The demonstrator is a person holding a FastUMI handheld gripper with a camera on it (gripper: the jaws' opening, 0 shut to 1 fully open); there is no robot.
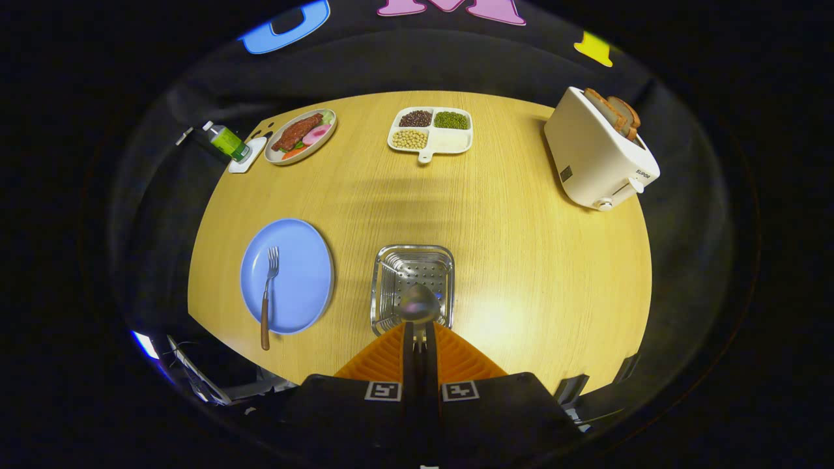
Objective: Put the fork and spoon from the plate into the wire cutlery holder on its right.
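The gripper sits nearest, its two ribbed fingers pressed together on the handle of a metal spoon. The spoon's polished bowl points straight ahead of the fingertips and hangs directly over the cutlery holder. So the handle's long axis runs along the fingers, and the holder lies just beyond and below them; the release looks to me like a matter of lowering, not travelling sideways.

The round table has a pale wood-grain top, smooth and matt. A glossy white toaster with two bread slices stands far to the right. The blue plate, smooth and shallow, lies left of the holder, close but apart. The holder is a square steel basket with a perforated floor and shiny rim. On the plate rests the fork, steel tines pointing away, wooden handle overhanging the near rim, its axis roughly parallel to the fingers.
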